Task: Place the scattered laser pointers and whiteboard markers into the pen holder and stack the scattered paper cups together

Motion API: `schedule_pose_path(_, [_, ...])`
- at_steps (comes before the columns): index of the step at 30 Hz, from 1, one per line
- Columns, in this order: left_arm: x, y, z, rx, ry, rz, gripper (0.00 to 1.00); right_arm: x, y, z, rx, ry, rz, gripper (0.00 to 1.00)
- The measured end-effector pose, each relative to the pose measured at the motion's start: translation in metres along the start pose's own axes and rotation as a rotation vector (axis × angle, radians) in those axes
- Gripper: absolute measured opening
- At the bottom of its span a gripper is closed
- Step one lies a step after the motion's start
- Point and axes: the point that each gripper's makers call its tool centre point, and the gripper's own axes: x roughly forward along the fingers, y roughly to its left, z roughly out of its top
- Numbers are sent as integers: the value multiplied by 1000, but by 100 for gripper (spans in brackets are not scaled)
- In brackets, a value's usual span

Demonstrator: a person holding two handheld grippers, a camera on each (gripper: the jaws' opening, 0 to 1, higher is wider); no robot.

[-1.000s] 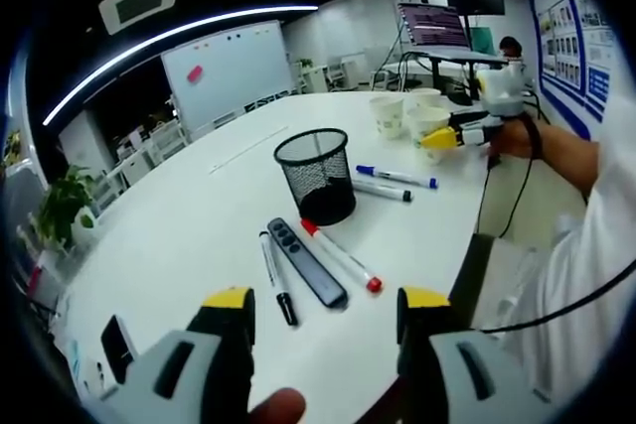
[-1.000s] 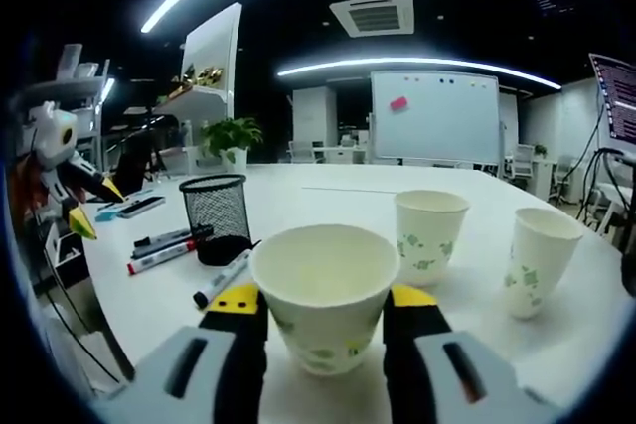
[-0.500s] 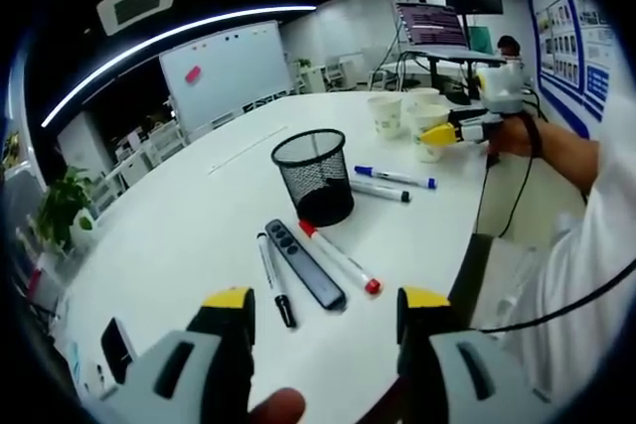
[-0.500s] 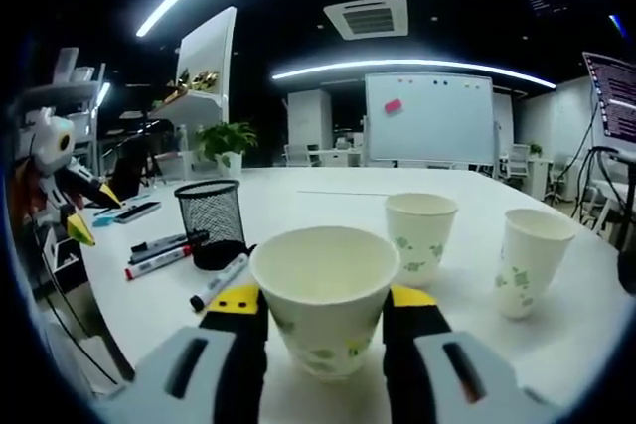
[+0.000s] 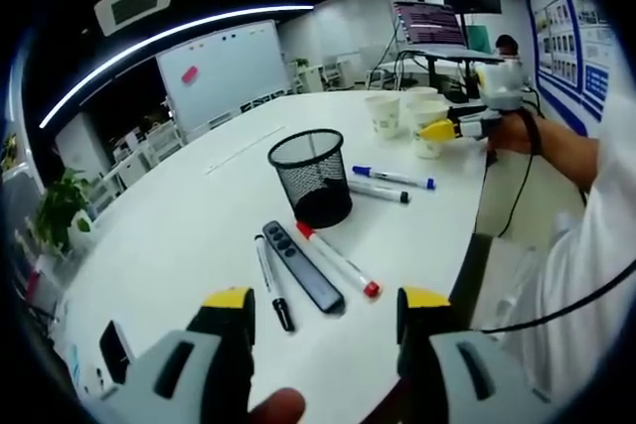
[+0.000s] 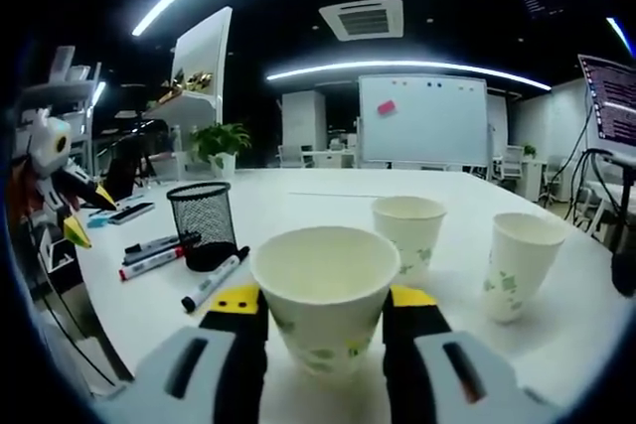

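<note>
My right gripper point(image 6: 323, 301) is shut on a white paper cup point(image 6: 324, 275), held upright. Beyond it two more paper cups point(image 6: 407, 235) point(image 6: 517, 265) stand on the white table point(image 6: 298, 201). In the left gripper view my left gripper point(image 5: 328, 303) is open and empty, low over the table's near edge. Ahead of it lie a black marker point(image 5: 270, 280), a black laser pointer point(image 5: 303, 265) and a red-capped marker point(image 5: 340, 258). Behind them stands the black mesh pen holder point(image 5: 310, 176). A blue-capped marker point(image 5: 393, 177) and another marker point(image 5: 378, 191) lie past it, toward the right gripper point(image 5: 452, 129).
A dark phone point(image 5: 114, 345) lies at the table's left edge. A whiteboard point(image 6: 422, 121) and a potted plant point(image 6: 221, 141) stand behind the table. A person's sleeve point(image 5: 596, 235) runs along the table's right side, with cables hanging there.
The right gripper has risen slightly with the cup in it, and its view has shifted so the two standing cups and pen holder sit further left. The left gripper has stayed put.
</note>
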Motion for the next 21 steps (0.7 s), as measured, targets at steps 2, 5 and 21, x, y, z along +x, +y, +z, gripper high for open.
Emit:
schedule_pose_path(2, [0, 0, 0, 1, 0, -2, 58, 0, -1, 1, 3, -3, -3, 46])
schedule_pose_path(5, [1, -1, 0, 3, 1, -3, 58, -1, -3, 2, 3, -6, -8, 46])
schedule_pose_path(21, [2, -1, 0, 4, 1, -9, 58, -1, -6, 4, -3, -5, -19, 46])
